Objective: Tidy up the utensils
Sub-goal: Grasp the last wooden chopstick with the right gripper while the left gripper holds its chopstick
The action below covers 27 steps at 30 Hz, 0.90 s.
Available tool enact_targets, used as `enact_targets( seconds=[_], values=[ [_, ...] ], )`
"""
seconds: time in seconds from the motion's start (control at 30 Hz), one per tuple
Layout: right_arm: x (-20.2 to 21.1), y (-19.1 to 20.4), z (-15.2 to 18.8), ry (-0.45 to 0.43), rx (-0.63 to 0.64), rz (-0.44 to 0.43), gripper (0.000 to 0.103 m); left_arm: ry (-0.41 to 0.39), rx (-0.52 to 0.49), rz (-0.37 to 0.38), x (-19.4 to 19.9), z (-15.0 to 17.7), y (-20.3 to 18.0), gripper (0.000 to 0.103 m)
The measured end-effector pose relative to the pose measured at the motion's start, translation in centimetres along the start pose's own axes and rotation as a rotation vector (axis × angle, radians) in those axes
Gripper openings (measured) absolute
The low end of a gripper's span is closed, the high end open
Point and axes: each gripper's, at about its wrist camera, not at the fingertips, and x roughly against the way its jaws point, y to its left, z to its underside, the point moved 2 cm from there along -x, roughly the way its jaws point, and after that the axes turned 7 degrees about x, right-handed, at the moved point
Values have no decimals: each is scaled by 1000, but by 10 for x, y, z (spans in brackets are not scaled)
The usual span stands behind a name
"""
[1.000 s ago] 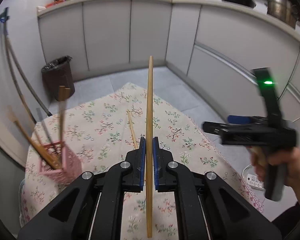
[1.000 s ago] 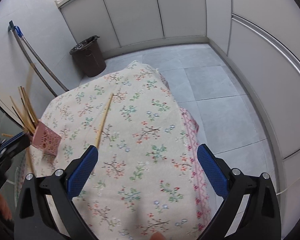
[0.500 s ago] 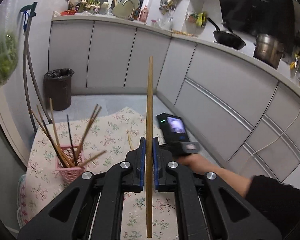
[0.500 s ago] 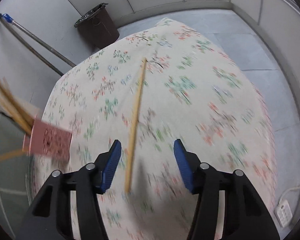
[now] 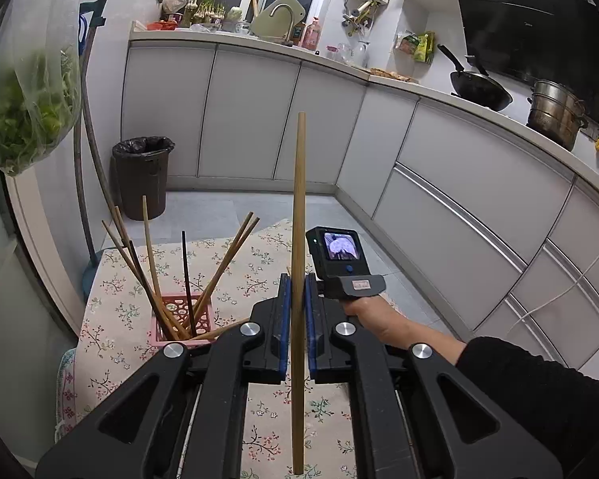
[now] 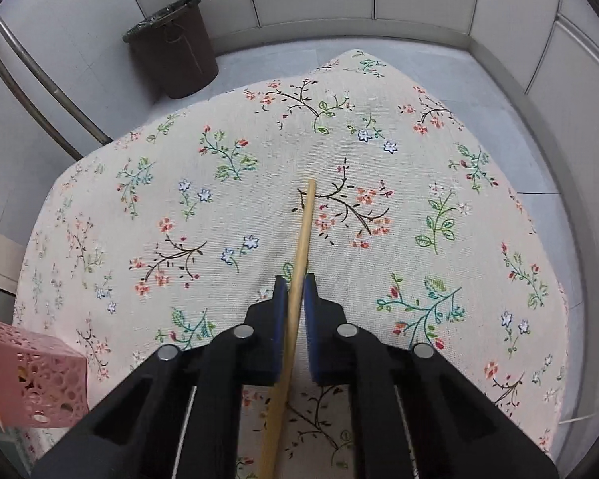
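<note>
Both tongs (image 5: 295, 311) (image 6: 295, 299) (shut) on chopsticks (image 5: 298, 207) (image 6: 304, 231)

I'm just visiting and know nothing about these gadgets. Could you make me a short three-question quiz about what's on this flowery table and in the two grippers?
1. True or false: the left gripper is shut on a chopstick held up off the table.
2. The right gripper's jaws have the other chopstick between them. Where is that stick?
A. on the floral tablecloth
B. inside the bin
C. on the counter
3. Fill in: the chopsticks already sorted stand in a ____ perforated basket.

Key: 1 true; 2 A; 3 pink.
</note>
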Motion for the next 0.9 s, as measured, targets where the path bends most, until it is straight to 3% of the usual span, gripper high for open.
enact_targets(
  seconds=[0.2, 0.57, 0.9],
  values=[
    [45, 4, 15, -81, 48, 71, 7, 1, 19, 23, 3, 1, -5, 6],
    [188, 15, 56, -283, 67, 21, 6, -71, 14, -10, 22, 1, -17, 6],
    [268, 28, 96, -444, 80, -20, 6, -128, -21, -53, 40, 0, -25, 6]
  ],
)
